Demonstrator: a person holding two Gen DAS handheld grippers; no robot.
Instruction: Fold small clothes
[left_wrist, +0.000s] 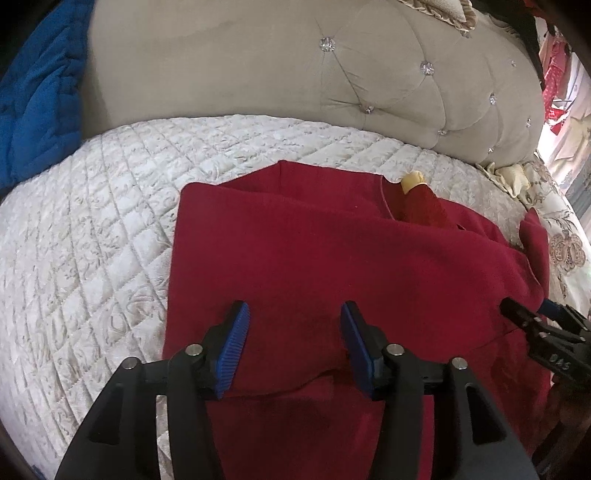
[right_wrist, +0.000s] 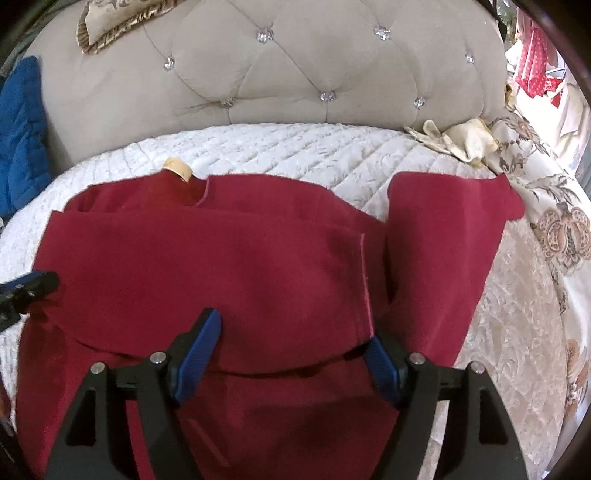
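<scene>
A dark red garment (left_wrist: 332, 258) lies partly folded on the white quilted bed (left_wrist: 92, 240). A pale yellow cuff (left_wrist: 412, 182) pokes out at its far edge. My left gripper (left_wrist: 294, 314) hovers open over the near part of the cloth, just beyond a fold edge, with nothing pinched between its blue pads. The right gripper's (left_wrist: 517, 314) tip shows at the right edge. In the right wrist view the garment (right_wrist: 221, 266) fills the middle, with the yellow cuff (right_wrist: 179, 168) at its far edge and one flap (right_wrist: 443, 240) spread out to the right. My right gripper (right_wrist: 291, 328) stands wide open over the fold. The left gripper (right_wrist: 33, 284) enters from the left.
A beige tufted headboard (right_wrist: 295, 74) rises behind the bed. A blue blanket (left_wrist: 33, 110) is bunched at the far left. Cream cloth (right_wrist: 458, 140) and a floral bedspread (right_wrist: 554, 229) lie at the right. A fringed pillow (right_wrist: 110, 22) rests on top of the headboard.
</scene>
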